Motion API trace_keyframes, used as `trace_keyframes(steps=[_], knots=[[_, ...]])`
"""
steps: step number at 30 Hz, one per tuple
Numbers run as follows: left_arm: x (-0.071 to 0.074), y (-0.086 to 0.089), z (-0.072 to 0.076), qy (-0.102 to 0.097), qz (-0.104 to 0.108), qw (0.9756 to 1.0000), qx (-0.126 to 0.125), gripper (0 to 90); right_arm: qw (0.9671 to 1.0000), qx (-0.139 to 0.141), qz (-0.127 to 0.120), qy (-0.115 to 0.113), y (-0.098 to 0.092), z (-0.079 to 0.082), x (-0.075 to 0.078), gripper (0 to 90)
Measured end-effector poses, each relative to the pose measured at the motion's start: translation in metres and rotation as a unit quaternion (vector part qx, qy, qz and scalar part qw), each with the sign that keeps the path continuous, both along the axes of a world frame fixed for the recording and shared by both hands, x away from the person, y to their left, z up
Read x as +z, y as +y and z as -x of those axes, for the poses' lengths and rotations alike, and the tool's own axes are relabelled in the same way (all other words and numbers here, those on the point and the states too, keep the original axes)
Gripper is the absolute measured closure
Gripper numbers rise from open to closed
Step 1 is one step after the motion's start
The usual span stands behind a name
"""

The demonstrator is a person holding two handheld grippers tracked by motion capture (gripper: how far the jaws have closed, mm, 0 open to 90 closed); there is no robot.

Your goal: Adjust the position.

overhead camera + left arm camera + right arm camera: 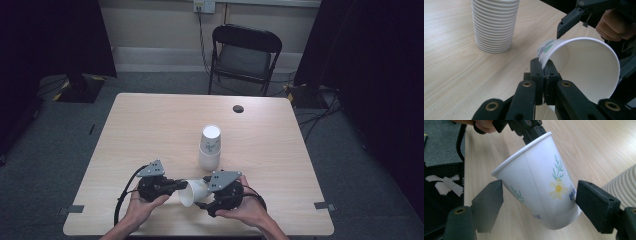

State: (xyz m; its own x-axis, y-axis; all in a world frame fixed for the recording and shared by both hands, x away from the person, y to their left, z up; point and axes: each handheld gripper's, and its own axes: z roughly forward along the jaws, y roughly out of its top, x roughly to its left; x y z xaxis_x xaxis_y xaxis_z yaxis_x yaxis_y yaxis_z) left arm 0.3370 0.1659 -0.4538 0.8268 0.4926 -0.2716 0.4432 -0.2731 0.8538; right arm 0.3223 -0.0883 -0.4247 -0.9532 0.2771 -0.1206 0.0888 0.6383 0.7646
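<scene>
Pinched at its rim by left gripper (544, 75), paper cup (541, 182) between spread right gripper (539, 205) jaws, likely to buckle or slip.

Setting: lab or recording room, not home. Evidence: bare wood-laminate bench (150, 125) centred on grey carpet (50, 165). Black curtains (50, 35) left and right. Black folding chair (245, 55) at far side. Wall socket (204, 6) with cables (315, 117) trailing over floor far right. Tape marks (75, 209) at near bench corners. Cable port (238, 108) in bench far edge.
</scene>
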Motion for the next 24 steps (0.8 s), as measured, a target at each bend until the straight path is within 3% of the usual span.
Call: trace_keyframes(steps=[11,13,18,21,24], knots=[[-0.002,0.001,0.000,0.016,0.009,0.9998,0.002,88.6,0.9999,-0.002,0.012,-0.003,0.010,0.001,-0.007,16.4],[-0.002,0.001,-0.001,0.024,0.020,0.9995,0.000,88.6,0.9998,-0.001,0.016,-0.008,0.012,0.002,-0.008,15.9],[-0.001,-0.004,0.003,0.027,0.030,0.9991,-0.008,88.5,0.9998,0.003,0.019,-0.010,0.015,0.003,-0.011,16.1],[-0.001,-0.005,0.005,0.019,0.025,0.9995,-0.007,88.1,0.9995,0.007,0.027,-0.011,0.017,0.004,-0.013,19.9],[0.000,-0.004,0.004,0.015,0.032,0.9993,-0.007,87.2,0.9998,0.005,0.017,0.000,0.016,0.003,-0.012,22.6]])
